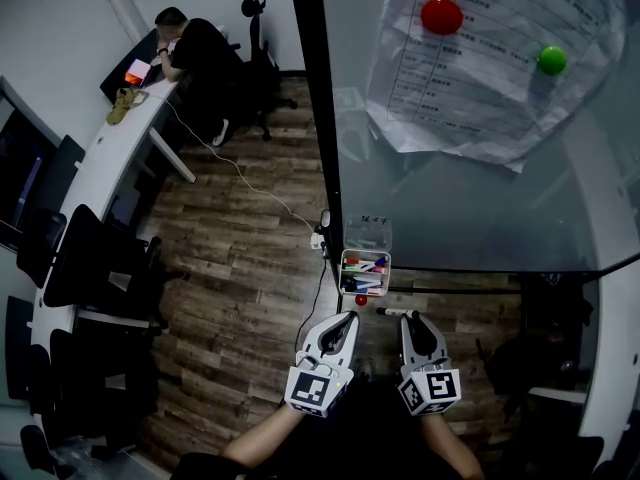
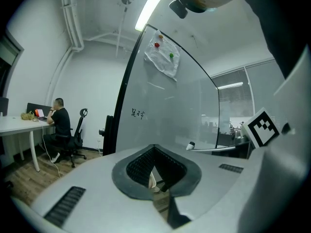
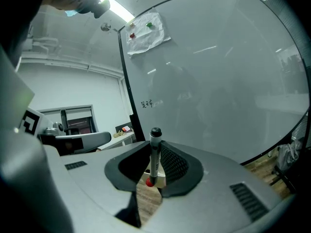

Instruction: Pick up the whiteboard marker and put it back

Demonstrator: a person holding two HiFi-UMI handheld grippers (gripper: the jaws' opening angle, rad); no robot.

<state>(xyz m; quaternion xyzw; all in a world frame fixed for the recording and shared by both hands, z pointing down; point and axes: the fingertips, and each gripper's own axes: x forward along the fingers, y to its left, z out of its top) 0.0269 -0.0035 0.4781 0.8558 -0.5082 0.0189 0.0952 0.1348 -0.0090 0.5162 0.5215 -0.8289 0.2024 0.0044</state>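
Between the jaws of my right claw (image 1: 412,320) stood the whiteboard marker (image 3: 154,155), upright, with its black cap poking above the pads. The claw was clamped on its barrel. Just to the left of it hung my left claw (image 1: 343,323), jaws a little apart and nothing between them. Ahead of both tips, fixed low on the whiteboard (image 1: 470,188), sat the marker holder (image 1: 366,252). It was crowded with coloured markers, and a small red magnet (image 1: 361,299) sat just under it. The pickup looked done to me, and the putting back not yet.

What worried me most was the grip. Two pads on a smooth round barrel can let it swivel. If the marker tipped as I brought it forward, its end would meet the holder's rim rather than the opening. That could push it out of my jaws onto the wooden floor (image 1: 230,268) below.

The crowding was the second risk. With little free room, a skewed entry could jam against the other markers or lever one out. Opening before the barrel rested inside would simply drop it. My left claw, so close alongside, could also knock the magnet or the holder if I swung across.
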